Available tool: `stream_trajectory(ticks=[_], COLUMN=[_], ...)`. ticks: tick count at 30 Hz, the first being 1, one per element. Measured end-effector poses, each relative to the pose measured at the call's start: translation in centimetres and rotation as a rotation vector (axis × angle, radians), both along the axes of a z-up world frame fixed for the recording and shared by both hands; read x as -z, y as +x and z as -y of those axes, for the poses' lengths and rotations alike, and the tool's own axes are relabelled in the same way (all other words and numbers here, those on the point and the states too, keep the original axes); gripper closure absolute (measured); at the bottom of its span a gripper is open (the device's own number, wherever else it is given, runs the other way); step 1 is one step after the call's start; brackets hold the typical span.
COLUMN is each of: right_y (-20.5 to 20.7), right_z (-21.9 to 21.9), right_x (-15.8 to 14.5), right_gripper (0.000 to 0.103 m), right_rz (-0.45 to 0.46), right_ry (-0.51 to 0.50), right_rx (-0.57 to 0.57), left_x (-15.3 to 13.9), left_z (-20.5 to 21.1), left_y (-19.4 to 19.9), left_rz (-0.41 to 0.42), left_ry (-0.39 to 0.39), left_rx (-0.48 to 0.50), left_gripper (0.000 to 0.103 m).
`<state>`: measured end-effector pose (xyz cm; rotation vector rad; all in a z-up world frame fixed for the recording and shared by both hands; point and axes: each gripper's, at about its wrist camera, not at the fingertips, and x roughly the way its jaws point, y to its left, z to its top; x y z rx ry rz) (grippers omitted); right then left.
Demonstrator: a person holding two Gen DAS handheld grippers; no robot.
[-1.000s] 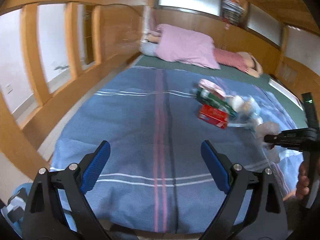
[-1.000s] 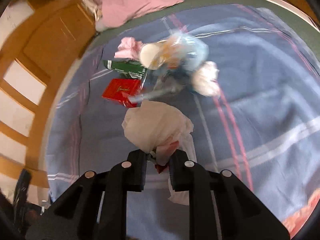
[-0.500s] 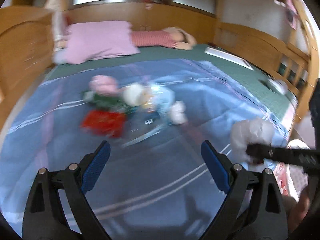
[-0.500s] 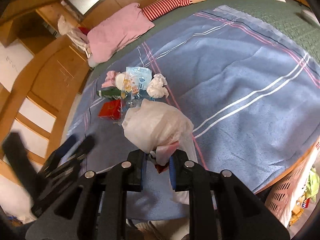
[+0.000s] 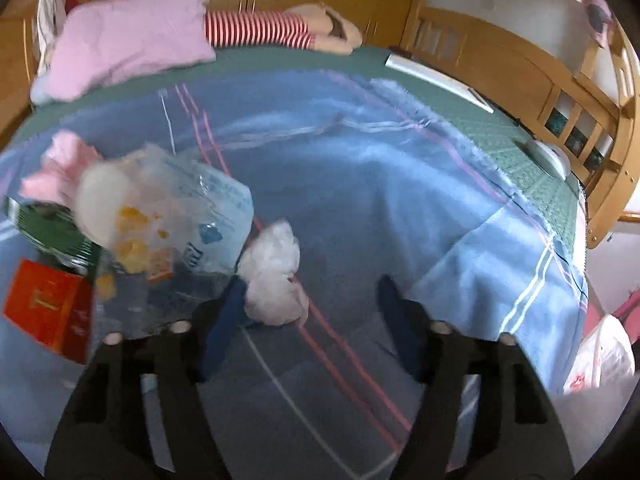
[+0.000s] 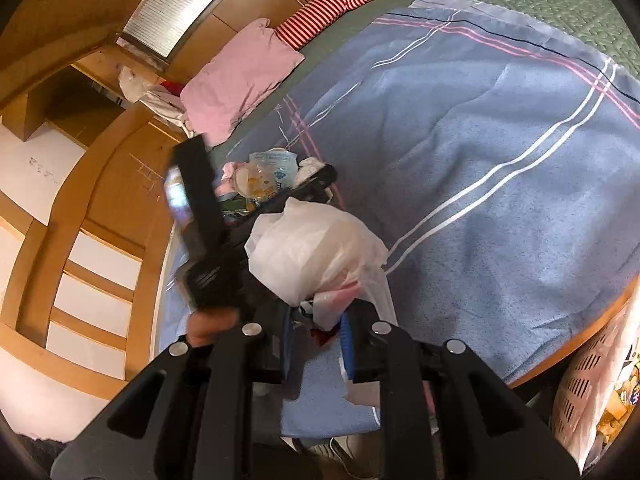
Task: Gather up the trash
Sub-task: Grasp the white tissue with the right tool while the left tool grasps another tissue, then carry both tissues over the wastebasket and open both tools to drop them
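A trash pile lies on the blue blanket (image 5: 400, 200): a clear blue plastic wrapper (image 5: 200, 208), a green packet (image 5: 48, 232), a red box (image 5: 44, 312), a pink wad (image 5: 60, 160) and a crumpled white tissue (image 5: 274, 276). My left gripper (image 5: 310, 320) hangs low over the pile with its jaws closing. The tissue sits between them, against the left finger (image 5: 224, 320), and the right finger is clear of it. My right gripper (image 6: 316, 328) holds a white plastic bag (image 6: 316, 256) by its bunched neck, jaws easing open slightly. In the right wrist view the left gripper (image 6: 320, 178) reaches over the pile.
A pink pillow (image 5: 128, 40) and a striped doll (image 5: 260, 32) lie at the head of the bed. Wooden rails (image 5: 500, 64) enclose the far side. A white laundry basket (image 6: 592, 380) stands on the floor past the bed's near edge. A white slab (image 5: 436, 76) rests on the green mattress.
My left gripper swung across the bed and sank down to the trash pile, and its jaws narrowed around the tissue. The right gripper drew back toward the bed's edge with the bag.
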<state>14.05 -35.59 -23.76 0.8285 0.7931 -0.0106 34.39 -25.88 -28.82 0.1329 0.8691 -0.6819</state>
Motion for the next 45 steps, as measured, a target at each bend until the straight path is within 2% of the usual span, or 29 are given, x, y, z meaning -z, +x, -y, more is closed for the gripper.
stream_trajectory(ticks=[2, 5, 6, 7, 11, 12, 14, 15, 16, 18, 20, 21, 25, 27, 28, 31, 36, 42, 45], right_y=[-0.2, -0.3, -0.3, -0.4, -0.6, -0.7, -0.7, -0.9, -0.9, -0.9, -1.0, -1.1, -1.0, -1.0, -1.0, -1.0, -1.4, -2.4, -3.9], right_z=[0.2, 0.4, 0.5, 0.5, 0.9, 0.9, 0.7, 0.8, 0.9, 0.9, 1.1, 1.1, 1.4, 1.5, 1.5, 1.6, 1.3, 0.0, -0.2], right_x=[0.0, 0.2, 0.2, 0.2, 0.3, 0.3, 0.1, 0.2, 0.2, 0.2, 0.2, 0.3, 0.4, 0.5, 0.5, 0.4, 0.0, -1.8, -3.1], right_gripper=[0.081, 0.081, 0.081, 0.081, 0.080, 0.080, 0.080, 0.080, 0.080, 0.080, 0.080, 0.080, 0.080, 0.080, 0.080, 0.080, 0.080, 0.080, 0.080], right_rz=[0.009, 0.014, 0.016, 0.019, 0.026, 0.029, 0.035, 0.038, 0.040, 0.045, 0.047, 0.047, 0.047, 0.047, 0.048, 0.054, 0.074, 0.082, 0.091], right_ry=[0.009, 0.031, 0.037, 0.041, 0.054, 0.056, 0.056, 0.056, 0.056, 0.057, 0.061, 0.065, 0.084, 0.094, 0.097, 0.096, 0.071, -0.059, -0.085], right_rx=[0.002, 0.001, 0.003, 0.001, 0.004, 0.006, 0.003, 0.001, 0.001, -0.002, -0.003, -0.003, 0.001, 0.001, 0.002, 0.005, 0.011, 0.035, 0.058], left_x=[0.4, 0.6, 0.5, 0.4, 0.7, 0.6, 0.0, -0.3, -0.6, -0.7, -0.4, 0.0, 1.3, 1.1, 0.9, 0.5, -1.4, -6.8, -9.9], left_z=[0.6, 1.2, 1.3, 1.2, 1.6, 1.5, 1.4, 1.3, 1.2, 1.6, 2.3, 2.6, 2.9, 2.5, 2.3, 2.0, 1.4, -0.8, -2.1], left_y=[0.4, 0.6, 0.7, 0.8, 1.1, 1.1, 1.1, 1.0, 0.9, 0.9, 1.0, 1.1, 2.1, 2.4, 2.5, 2.4, 0.6, -3.6, -6.7], left_rz=[-0.004, -0.004, -0.012, -0.023, -0.034, -0.029, -0.001, 0.023, 0.057, 0.074, 0.083, 0.080, 0.049, 0.031, 0.017, 0.012, 0.054, 0.156, 0.217], left_ry=[0.005, 0.007, 0.000, -0.011, 0.004, 0.009, 0.026, 0.035, 0.042, 0.062, 0.094, 0.105, 0.125, 0.103, 0.091, 0.092, 0.065, 0.026, 0.031], left_rx=[0.005, 0.016, 0.020, 0.024, 0.016, 0.014, -0.007, -0.026, -0.046, -0.028, -0.016, -0.007, -0.025, -0.020, -0.010, 0.010, -0.002, -0.059, -0.098], left_gripper=[0.050, 0.070, 0.081, 0.087, 0.087, 0.083, 0.047, 0.024, 0.022, 0.022, 0.024, 0.031, 0.070, 0.083, 0.086, 0.089, 0.090, 0.090, 0.089])
